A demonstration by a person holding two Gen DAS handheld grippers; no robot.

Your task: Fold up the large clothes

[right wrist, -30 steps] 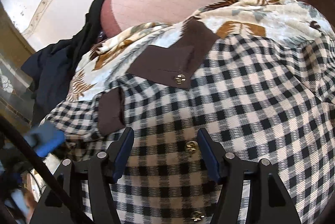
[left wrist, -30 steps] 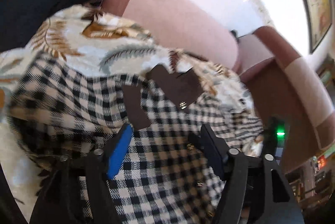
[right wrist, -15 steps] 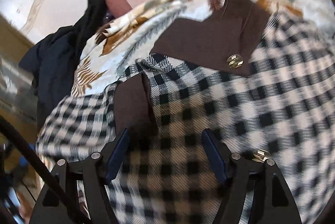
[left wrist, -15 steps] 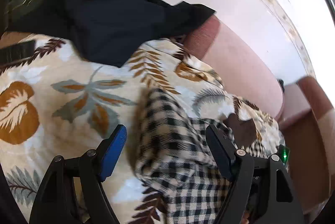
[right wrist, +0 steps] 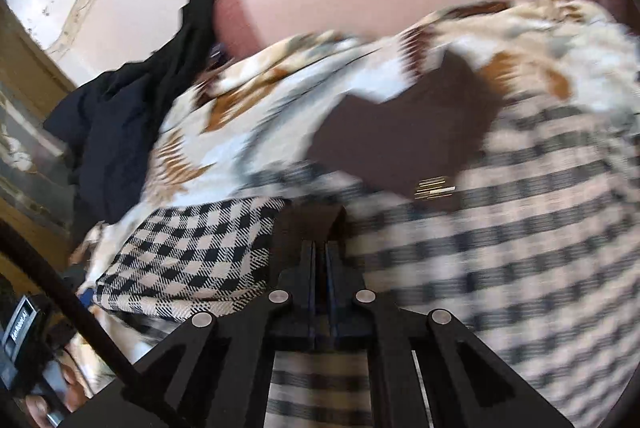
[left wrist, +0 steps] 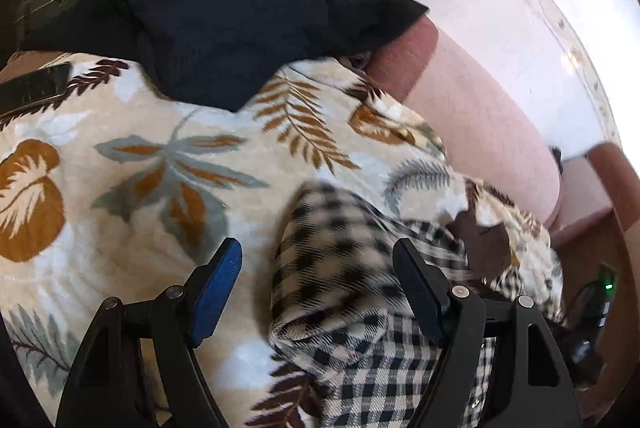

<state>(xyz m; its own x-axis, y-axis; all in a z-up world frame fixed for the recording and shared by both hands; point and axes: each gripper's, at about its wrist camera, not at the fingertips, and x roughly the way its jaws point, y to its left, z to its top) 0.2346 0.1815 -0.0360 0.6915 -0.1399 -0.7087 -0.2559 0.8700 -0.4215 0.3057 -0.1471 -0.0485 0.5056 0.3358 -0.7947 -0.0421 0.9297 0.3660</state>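
Observation:
A black-and-cream checked coat [left wrist: 360, 292] with brown collar and trim lies on a leaf-patterned blanket [left wrist: 132, 164] over a pink sofa. My left gripper [left wrist: 320, 280] is open, its fingers either side of the coat's folded sleeve edge, just above it. In the right wrist view the coat [right wrist: 520, 228] fills the lower right, with its brown collar [right wrist: 404, 148] and a gold button. My right gripper [right wrist: 322, 248] is shut on the coat's fabric at the brown trim near the collar.
A dark navy garment [left wrist: 224, 16] is heaped at the sofa's left end and shows in the right wrist view [right wrist: 120, 132]. The pink sofa back [left wrist: 480, 132] runs behind. A black phone-like slab [left wrist: 32, 88] lies on the blanket at far left.
My right gripper has closed on the coat near the collar and the view is blurred with motion. My left gripper swung left off the coat's body to its sleeve edge and stays open.

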